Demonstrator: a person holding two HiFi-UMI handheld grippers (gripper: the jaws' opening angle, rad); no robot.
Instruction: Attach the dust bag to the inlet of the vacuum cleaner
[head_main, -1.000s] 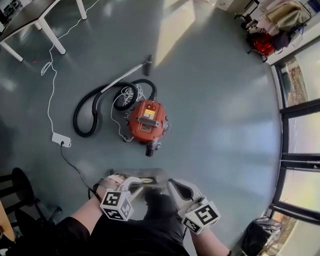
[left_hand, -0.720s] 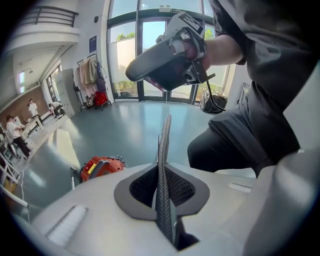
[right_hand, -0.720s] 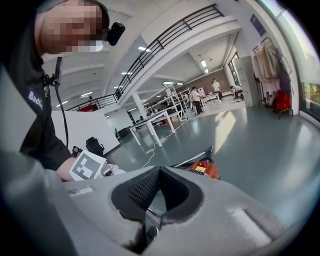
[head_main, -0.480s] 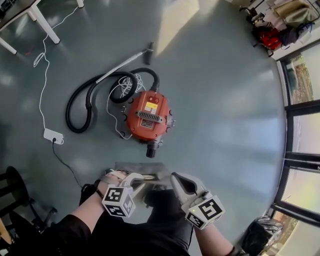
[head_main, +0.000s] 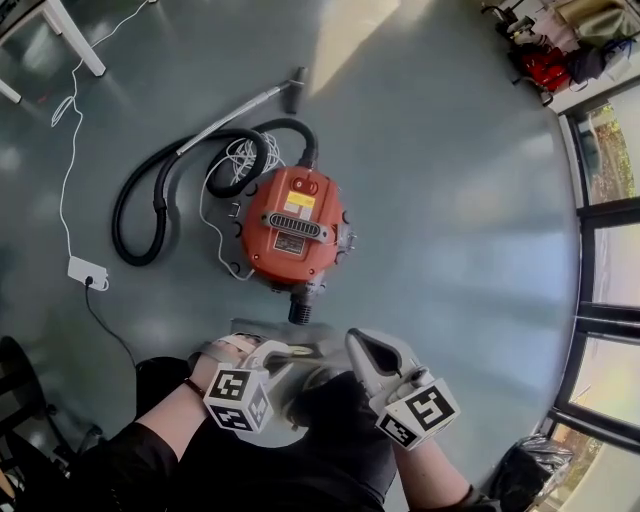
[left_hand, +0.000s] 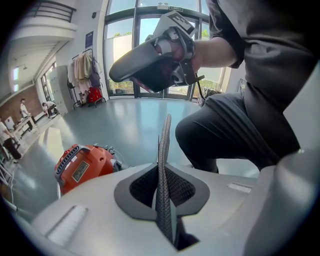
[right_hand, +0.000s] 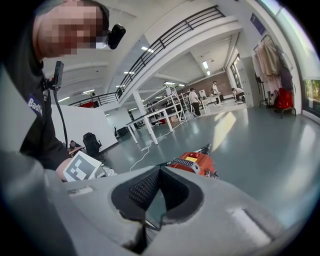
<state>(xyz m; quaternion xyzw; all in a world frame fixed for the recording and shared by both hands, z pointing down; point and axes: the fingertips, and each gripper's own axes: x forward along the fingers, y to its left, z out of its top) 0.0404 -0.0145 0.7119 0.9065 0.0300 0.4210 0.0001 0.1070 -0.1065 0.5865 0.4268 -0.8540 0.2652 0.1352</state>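
One bag (head_main: 282, 333) | left gripper (head_main: 275, 354) squeezed its edge | right gripper (head_main: 360, 345) squeezed its other side | vacuum (head_main: 290, 225) sat on floor (head_main: 450, 200), near bag.

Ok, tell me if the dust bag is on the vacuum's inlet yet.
Off. Left tongs and right tongs hold the dust bag short of the inlet, which sticks out bare from the vacuum cleaner.

The left gripper (head_main: 285, 355) and the right gripper (head_main: 352, 342) are held low in front of the person's bent, dark-clothed legs, with their tips angled toward each other. The left jaws pinch the thin edge of the dust bag (head_main: 265, 332). The right jaws are closed on its opposite side. The left forearm (head_main: 165, 430) is bare.
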